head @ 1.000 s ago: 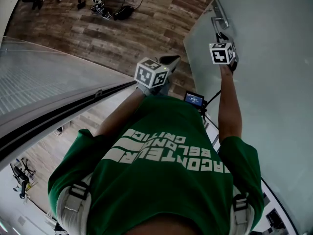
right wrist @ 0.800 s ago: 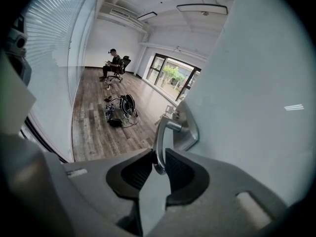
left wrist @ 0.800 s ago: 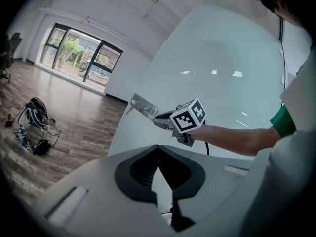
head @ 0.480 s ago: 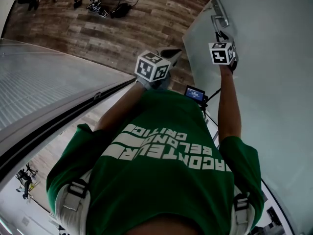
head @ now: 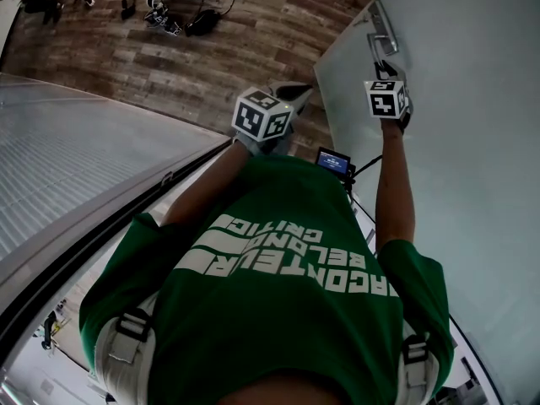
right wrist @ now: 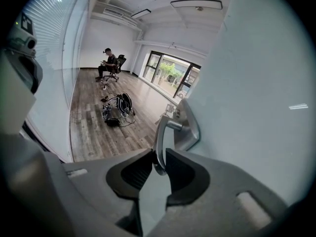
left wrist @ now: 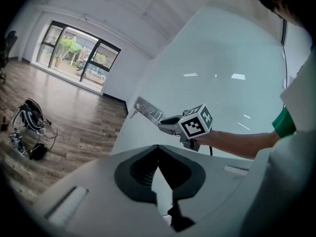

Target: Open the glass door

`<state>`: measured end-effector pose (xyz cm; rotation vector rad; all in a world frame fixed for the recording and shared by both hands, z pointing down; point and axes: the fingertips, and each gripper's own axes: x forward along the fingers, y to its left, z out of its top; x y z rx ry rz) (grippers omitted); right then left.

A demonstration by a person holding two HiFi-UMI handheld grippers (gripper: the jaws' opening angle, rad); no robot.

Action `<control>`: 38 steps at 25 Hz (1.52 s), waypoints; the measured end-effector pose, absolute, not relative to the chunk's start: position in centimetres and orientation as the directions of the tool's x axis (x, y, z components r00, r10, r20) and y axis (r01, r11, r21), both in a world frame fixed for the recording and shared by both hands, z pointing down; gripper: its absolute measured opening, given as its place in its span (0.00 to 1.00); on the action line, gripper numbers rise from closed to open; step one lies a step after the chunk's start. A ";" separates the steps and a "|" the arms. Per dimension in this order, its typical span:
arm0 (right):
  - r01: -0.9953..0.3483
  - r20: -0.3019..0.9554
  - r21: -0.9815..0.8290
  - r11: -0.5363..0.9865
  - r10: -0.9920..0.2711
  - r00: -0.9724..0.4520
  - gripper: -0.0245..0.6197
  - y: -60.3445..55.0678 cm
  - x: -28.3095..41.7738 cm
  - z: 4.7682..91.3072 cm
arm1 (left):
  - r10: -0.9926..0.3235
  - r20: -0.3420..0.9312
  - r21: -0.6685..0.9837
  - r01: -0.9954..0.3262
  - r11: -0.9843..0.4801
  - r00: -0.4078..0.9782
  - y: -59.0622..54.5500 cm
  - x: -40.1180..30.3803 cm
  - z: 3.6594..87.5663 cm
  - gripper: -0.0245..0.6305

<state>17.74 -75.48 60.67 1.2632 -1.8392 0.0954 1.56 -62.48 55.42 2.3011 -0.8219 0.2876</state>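
Note:
The frosted glass door (head: 472,142) stands on the right, and its metal lever handle (head: 381,32) sits near the door's edge. My right gripper (head: 384,64) is at the handle. In the right gripper view its jaws (right wrist: 159,159) are shut on the lever (right wrist: 159,137), below the handle plate (right wrist: 190,127). My left gripper (head: 295,97) hangs in the air in front of the person's chest, away from the door. Its jaws (left wrist: 158,147) are shut with nothing between them. The left gripper view shows the right gripper (left wrist: 168,126) against the handle (left wrist: 147,110).
A ribbed glass partition (head: 76,150) with a dark floor track (head: 101,218) runs along the left. Cables and gear (head: 177,7) lie on the wood floor ahead. A seated person (right wrist: 109,63) is far back in the room. A small screen device (head: 335,160) hangs at chest height.
The right gripper has stayed on the lever. The left gripper has risen slightly. The floor and partition have drifted in the head view as the person shifts.

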 end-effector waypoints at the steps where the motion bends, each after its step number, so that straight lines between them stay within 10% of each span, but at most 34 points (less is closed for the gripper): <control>1: -0.788 0.692 0.385 0.480 -0.715 -0.097 0.15 -76.2 18.0 60.4 | -0.480 0.406 0.522 -0.629 -0.576 0.777 -63.4 1.6 55.1 0.06; 38: -0.872 0.682 0.370 0.320 -0.731 0.021 0.13 -81.6 29.5 61.8 | -0.442 0.415 0.512 -0.606 -0.609 0.795 -70.7 5.3 56.7 0.06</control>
